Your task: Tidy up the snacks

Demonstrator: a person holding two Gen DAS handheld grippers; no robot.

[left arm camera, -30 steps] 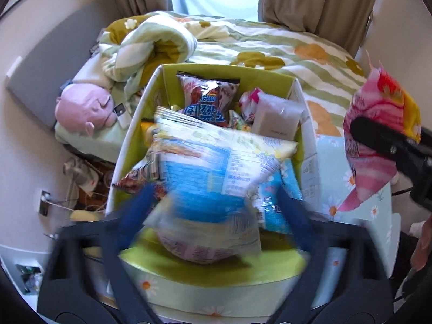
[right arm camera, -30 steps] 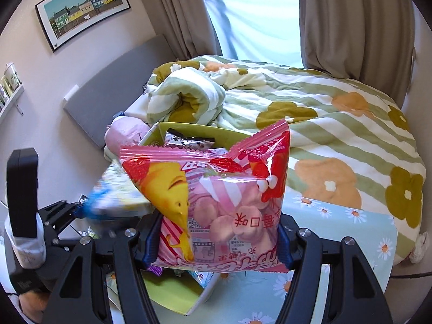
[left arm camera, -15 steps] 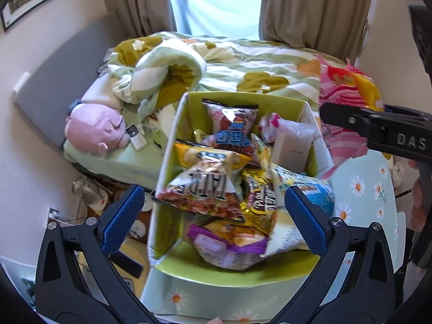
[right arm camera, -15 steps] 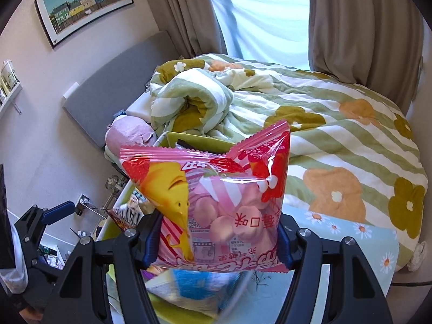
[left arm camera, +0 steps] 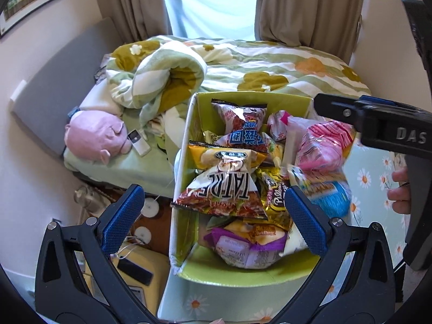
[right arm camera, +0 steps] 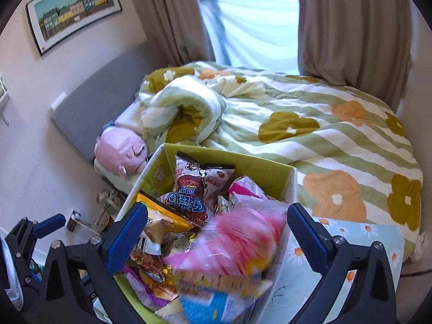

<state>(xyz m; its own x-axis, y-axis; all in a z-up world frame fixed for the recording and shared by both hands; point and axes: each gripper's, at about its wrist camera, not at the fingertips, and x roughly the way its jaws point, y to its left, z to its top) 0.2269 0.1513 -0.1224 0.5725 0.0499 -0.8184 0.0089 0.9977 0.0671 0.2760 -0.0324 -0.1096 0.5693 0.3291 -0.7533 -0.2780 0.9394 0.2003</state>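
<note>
Left wrist view: the left gripper point(left arm camera: 213, 221) hangs over the green box point(left arm camera: 251, 100) with its blue-padded fingers point(left arm camera: 121, 216) spread wide and nothing between the pads. The box stands on a daisy-print cloth point(left arm camera: 370, 178) beside the bed point(left arm camera: 270, 62) and is heaped with snack bags. A brown-and-white chip bag point(left arm camera: 226, 189) lies on top near the middle, its print upside down to the camera and its long axis running roughly across the box. Behind it a yellow bag point(left arm camera: 216, 156) lies crosswise, and a red-brown bag point(left arm camera: 240, 118) stands on end against the far wall. The pink bag point(left arm camera: 324, 145) sits at the right side of the box, blurred, just under the black finger of the right gripper, whose handle a hand point(left arm camera: 399, 191) grips at the frame's edge. A blue-and-white bag point(left arm camera: 329, 197) lies below the pink one. A pink plush pig point(left arm camera: 94, 137) rests on the bed's near corner.

Right wrist view: the right gripper point(right arm camera: 216, 229) has just been opening; its fingers point(right arm camera: 305, 232) stand fully apart and press on nothing. The pink bag point(right arm camera: 237, 240) lies between and below them, free of both pads, smeared by motion, on top of the heap at the box's near right. Its long axis slants from lower left to upper right, though the blur hides which end is its top. The box wall point(right arm camera: 259, 162) shows behind it.
</note>
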